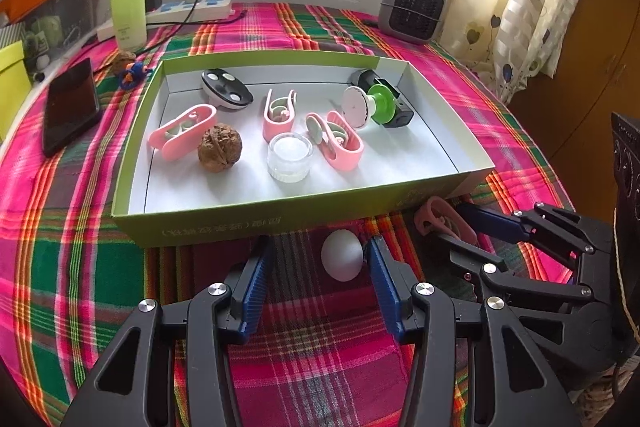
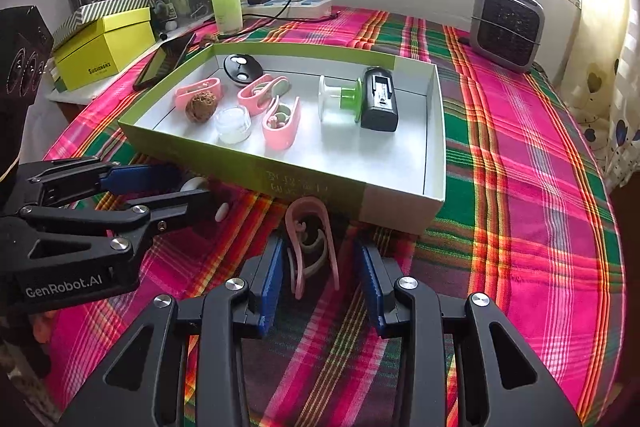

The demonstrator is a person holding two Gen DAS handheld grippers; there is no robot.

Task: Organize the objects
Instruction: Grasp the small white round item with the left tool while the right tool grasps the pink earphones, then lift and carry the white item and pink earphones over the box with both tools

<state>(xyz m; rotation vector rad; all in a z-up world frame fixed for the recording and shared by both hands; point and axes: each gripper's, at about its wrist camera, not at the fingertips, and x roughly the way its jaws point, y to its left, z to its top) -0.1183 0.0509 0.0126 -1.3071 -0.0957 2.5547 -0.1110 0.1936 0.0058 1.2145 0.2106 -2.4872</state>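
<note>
A white egg-shaped ball point(image 1: 343, 255) lies on the plaid cloth between the blue pads of my left gripper point(image 1: 318, 251), close to the right pad; the jaws stand open around it. In the right wrist view a pink clip point(image 2: 310, 247) lies between the fingers of my right gripper point(image 2: 319, 251), near the left pad, with a gap to the right pad. Just beyond both stands the green box point(image 1: 280, 215) with a white floor. It holds a walnut point(image 1: 220, 153), a glass candle cup point(image 1: 289, 157), pink clips, a green-and-white spool point(image 1: 366, 105) and a black device.
A phone point(image 1: 70, 105), a green bottle point(image 1: 128, 7), a power strip and a small heater point(image 1: 414, 7) stand past the box. A second walnut and a blue toy point(image 1: 132, 73) lie at its far left corner. A yellow box point(image 2: 104, 47) sits at the left edge.
</note>
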